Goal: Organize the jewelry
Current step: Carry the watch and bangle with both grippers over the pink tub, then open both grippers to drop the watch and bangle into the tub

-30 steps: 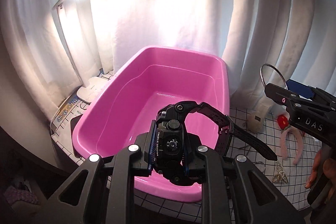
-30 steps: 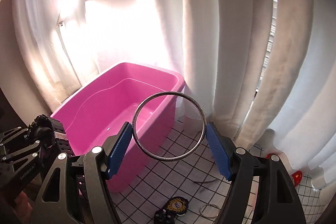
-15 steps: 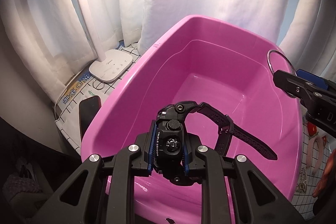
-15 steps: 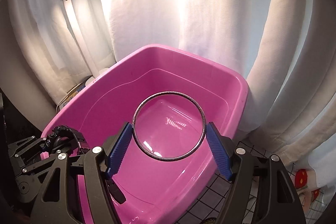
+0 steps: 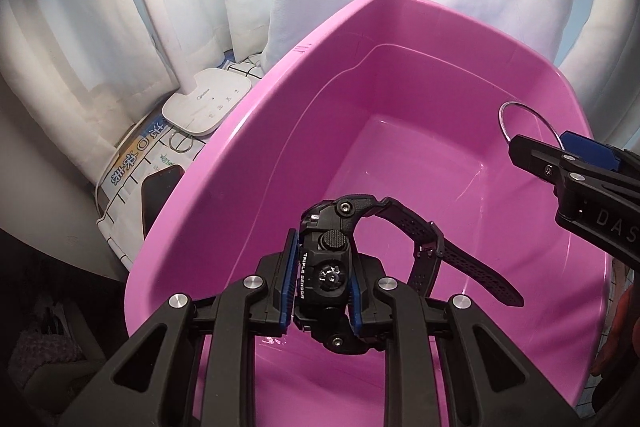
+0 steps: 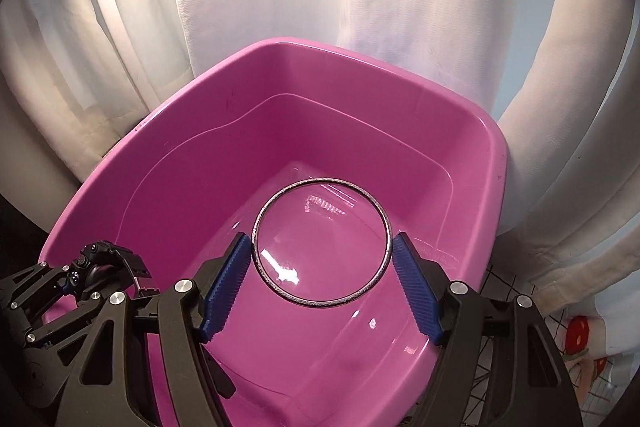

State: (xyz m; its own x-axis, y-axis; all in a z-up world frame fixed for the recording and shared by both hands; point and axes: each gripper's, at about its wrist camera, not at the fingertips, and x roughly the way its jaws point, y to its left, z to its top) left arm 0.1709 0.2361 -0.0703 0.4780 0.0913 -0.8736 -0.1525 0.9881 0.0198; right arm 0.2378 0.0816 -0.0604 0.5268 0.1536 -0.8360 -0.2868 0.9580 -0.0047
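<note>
Tool status first: my left tool [image 5: 322, 287] is clamped on the case of a black watch [image 5: 332, 267], blue pads pressing its two sides, and my right tool [image 6: 322, 273] pinches a thin metal bangle [image 6: 322, 243] across its width, one pad on each side of the ring. Both loads hang in the air above the open mouth of the pink tub [image 5: 248, 131], and neither touches its walls or floor. The watch strap [image 5: 460, 263] trails away from my left tool toward the right and forward, its free end pointing at the tub's right wall; the bangle lies roughly flat, its opening facing the tub floor. From either tool, the drop target lies straight below, so the coming release turns on vertical clearance and not on any sideways reach. My left tool sits over the near part of the floor, and my right tool over the middle and right. I judge that both items would land inside if let go here. The tub floor shows bare where it is visible.
</note>
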